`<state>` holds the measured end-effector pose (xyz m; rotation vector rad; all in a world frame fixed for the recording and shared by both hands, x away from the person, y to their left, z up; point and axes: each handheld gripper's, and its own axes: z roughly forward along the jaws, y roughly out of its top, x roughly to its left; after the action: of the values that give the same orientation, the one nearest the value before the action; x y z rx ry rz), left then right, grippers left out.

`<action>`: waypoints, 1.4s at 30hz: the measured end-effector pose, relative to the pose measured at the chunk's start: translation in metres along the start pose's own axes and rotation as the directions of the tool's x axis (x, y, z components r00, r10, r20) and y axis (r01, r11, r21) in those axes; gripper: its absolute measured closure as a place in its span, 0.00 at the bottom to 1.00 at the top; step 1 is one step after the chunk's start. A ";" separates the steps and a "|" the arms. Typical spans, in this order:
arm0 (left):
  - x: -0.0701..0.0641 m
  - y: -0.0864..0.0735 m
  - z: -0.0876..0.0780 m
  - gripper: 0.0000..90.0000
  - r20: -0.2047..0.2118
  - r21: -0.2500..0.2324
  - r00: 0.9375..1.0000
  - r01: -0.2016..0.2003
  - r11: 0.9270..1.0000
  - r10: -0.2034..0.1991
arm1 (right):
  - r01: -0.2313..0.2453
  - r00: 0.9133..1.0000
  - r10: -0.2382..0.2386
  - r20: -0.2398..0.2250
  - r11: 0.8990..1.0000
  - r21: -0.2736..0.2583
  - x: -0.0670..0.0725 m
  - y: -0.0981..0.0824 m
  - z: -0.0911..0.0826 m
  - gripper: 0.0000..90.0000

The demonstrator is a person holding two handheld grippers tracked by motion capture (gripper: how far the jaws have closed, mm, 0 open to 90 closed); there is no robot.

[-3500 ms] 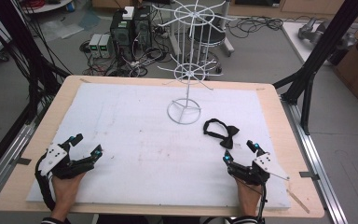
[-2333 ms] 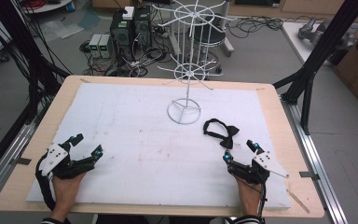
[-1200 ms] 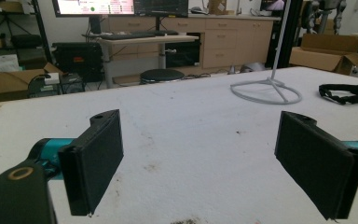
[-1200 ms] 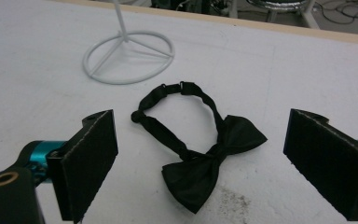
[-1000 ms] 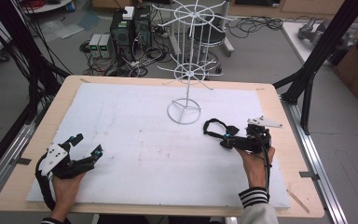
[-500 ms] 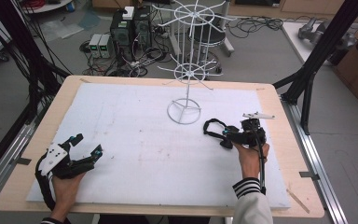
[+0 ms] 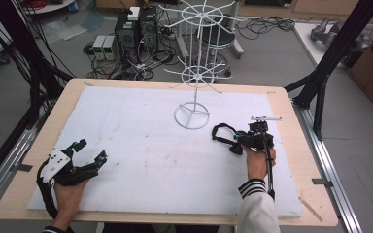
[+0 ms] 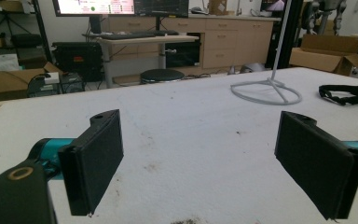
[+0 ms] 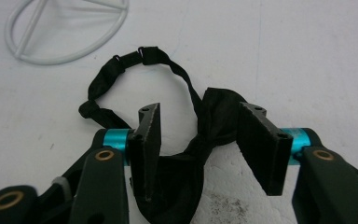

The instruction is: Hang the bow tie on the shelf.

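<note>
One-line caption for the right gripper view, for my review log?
Right tool, jaws open, straddles a black bow tie lying on the white mat, near the white wire stand's ring base.

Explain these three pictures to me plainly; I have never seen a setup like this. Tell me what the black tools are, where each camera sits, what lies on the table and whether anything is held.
No robot here: a person holds a black two-jaw gripper in each hand. The high view looks down from above the person's side of the white padded table top. The left gripper rests near the table's near left corner, jaws wide apart and empty. The right gripper has reached forward to a black fabric bow tie with a thin strap.

The other two pictures come from cameras riding on the grippers, looking along their jaws. In the right gripper view the jaws stand apart on either side of the bow tie's cloth, not yet closed on it. Nothing is held. A white wire display stand with a ring base stands behind the tie.
</note>
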<state>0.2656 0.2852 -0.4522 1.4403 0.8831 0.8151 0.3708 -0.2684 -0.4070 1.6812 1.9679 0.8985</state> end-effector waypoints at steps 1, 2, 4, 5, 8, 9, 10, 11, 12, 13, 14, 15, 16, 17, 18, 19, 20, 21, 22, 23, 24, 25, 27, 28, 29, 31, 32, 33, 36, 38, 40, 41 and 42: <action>0.000 0.000 0.000 0.17 0.000 0.000 1.000 0.000 1.000 0.000 | -0.001 1.000 0.001 0.000 1.000 0.004 0.000 0.000 0.001 0.57; 0.000 0.000 0.000 0.17 0.000 0.000 1.000 0.000 1.000 0.000 | -0.001 1.000 0.001 0.000 1.000 0.003 0.001 0.000 0.002 0.58; 0.000 0.000 0.000 0.17 0.000 0.000 1.000 0.000 1.000 0.000 | -0.002 1.000 0.002 0.002 1.000 0.003 0.002 0.001 0.004 0.58; 0.000 0.000 0.000 0.17 0.000 0.000 1.000 0.001 1.000 -0.001 | -0.003 1.000 0.003 0.005 1.000 0.007 0.002 0.001 0.005 0.58; 0.000 0.000 0.000 0.17 0.000 -0.001 1.000 0.001 1.000 -0.001 | -0.011 1.000 0.010 0.013 1.000 0.025 0.003 0.000 0.009 0.58; 0.000 0.000 0.000 0.17 0.000 0.000 1.000 0.001 1.000 -0.001 | -0.009 1.000 0.009 0.019 1.000 0.029 0.002 0.000 0.011 0.59; 0.000 0.000 0.000 0.17 0.000 -0.001 1.000 0.002 1.000 -0.002 | -0.008 1.000 0.007 0.028 0.999 0.031 0.002 0.000 0.012 0.59; 0.000 0.000 0.000 0.17 0.000 -0.001 1.000 0.002 1.000 -0.002 | -0.014 0.999 0.013 0.030 0.999 0.037 0.002 0.000 0.012 0.59; 0.000 0.000 0.000 0.17 0.000 -0.002 1.000 0.004 1.000 -0.004 | -0.017 0.999 0.016 0.033 0.999 0.043 0.003 -0.001 0.013 0.59; 0.000 0.000 0.000 0.17 -0.001 -0.002 1.000 0.006 1.000 -0.006 | -0.020 0.999 0.018 0.039 0.999 0.047 0.003 -0.001 0.013 0.59; 0.000 0.000 0.000 0.17 -0.002 -0.003 1.000 0.006 1.000 -0.006 | -0.023 0.999 0.021 0.043 0.998 0.055 0.003 -0.001 0.014 0.59; 0.000 0.000 0.000 0.17 -0.001 -0.002 1.000 0.006 1.000 -0.006 | -0.029 0.998 0.026 0.049 0.998 0.059 0.004 -0.001 0.014 0.59; 0.000 0.000 0.000 0.17 -0.001 -0.001 1.000 0.006 1.000 -0.006 | -0.036 0.998 0.033 0.051 0.998 0.059 0.003 -0.002 0.014 0.59; 0.000 0.000 0.000 0.17 -0.002 -0.003 1.000 0.006 1.000 -0.006 | -0.041 0.998 0.038 0.051 0.997 0.063 0.003 -0.002 0.015 0.59; 0.000 0.000 0.000 0.17 -0.002 -0.003 1.000 0.005 1.000 -0.005 | -0.044 0.998 0.041 0.052 0.997 0.063 0.003 -0.002 0.016 0.60; 0.000 0.000 0.000 0.17 -0.001 -0.001 1.000 0.006 1.000 -0.006 | -0.049 0.998 0.046 0.048 0.996 0.069 0.003 -0.002 0.016 0.60; 0.000 0.000 0.000 0.17 -0.001 -0.002 1.000 0.006 1.000 -0.006 | -0.049 0.998 0.046 0.051 0.996 0.071 0.003 -0.003 0.017 0.60; 0.000 0.000 0.000 0.17 0.000 -0.001 1.000 0.006 1.000 -0.006 | -0.049 0.998 0.046 0.052 0.996 0.073 0.003 -0.003 0.018 0.61; 0.000 0.000 0.000 0.17 -0.001 -0.003 1.000 0.007 1.000 -0.007 | -0.049 0.998 0.045 0.048 0.996 0.079 0.004 -0.003 0.019 0.61; 0.000 0.000 0.000 0.17 -0.002 -0.003 1.000 0.006 1.000 -0.006 | -0.059 0.997 0.055 0.053 0.995 0.082 0.004 -0.003 0.020 0.62; 0.000 0.000 0.000 0.17 -0.001 -0.002 1.000 0.006 1.000 -0.006 | -0.061 0.997 0.056 0.053 0.995 0.082 0.004 -0.003 0.021 0.63; 0.000 0.000 0.000 0.17 -0.002 -0.003 1.000 0.006 1.000 -0.006 | -0.063 0.997 0.059 0.050 0.995 0.081 0.004 -0.003 0.021 0.63; 0.000 0.000 0.000 0.17 -0.001 -0.002 1.000 0.006 1.000 -0.006 | -0.064 0.997 0.059 0.053 0.994 0.083 0.004 -0.003 0.021 0.65; 0.000 0.000 0.000 0.17 -0.001 -0.002 1.000 0.006 1.000 -0.006 | -0.063 0.997 0.059 0.055 0.995 0.083 0.004 -0.003 0.021 0.66; 0.000 0.000 0.000 0.17 -0.002 -0.003 1.000 0.005 1.000 -0.005 | -0.066 0.996 0.061 0.059 0.994 0.085 0.004 -0.003 0.022 0.66; 0.000 0.000 0.000 0.17 -0.002 -0.003 1.000 0.006 1.000 -0.006 | -0.071 0.996 0.066 0.060 0.994 0.088 0.003 -0.004 0.022 0.69; 0.000 0.000 0.000 0.17 -0.001 -0.003 1.000 0.006 1.000 -0.006 | -0.080 0.995 0.075 0.059 0.993 0.087 0.003 -0.004 0.023 0.71; 0.000 0.000 0.000 0.17 -0.001 -0.003 1.000 0.006 1.000 -0.006 | -0.088 0.995 0.083 0.056 0.992 0.091 0.003 -0.004 0.023 0.72; 0.000 0.000 0.000 0.17 -0.001 -0.002 1.000 0.005 1.000 -0.005 | -0.091 0.995 0.086 0.053 0.991 0.100 0.003 -0.005 0.025 0.76; 0.000 0.000 0.000 0.17 -0.001 -0.002 1.000 0.005 1.000 -0.005 | -0.096 0.994 0.090 0.056 0.990 0.105 0.004 -0.006 0.026 0.80; 0.000 0.000 0.000 0.17 -0.001 -0.003 1.000 0.005 1.000 -0.005 | -0.106 0.993 0.101 0.055 0.989 0.104 0.005 -0.006 0.027 0.82; 0.000 0.000 0.000 0.17 -0.001 -0.002 1.000 0.005 1.000 -0.005 | -0.105 0.993 0.099 0.059 0.989 0.103 0.005 -0.006 0.027 0.83; 0.000 0.000 0.000 0.17 -0.001 -0.003 1.000 0.006 1.000 -0.006 | -0.100 0.994 0.094 0.061 0.990 0.102 0.005 -0.006 0.027 0.83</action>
<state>0.2658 0.2852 -0.4523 1.4343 0.8860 0.8128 0.3836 -0.2579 -0.4298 1.8548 1.9416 0.7842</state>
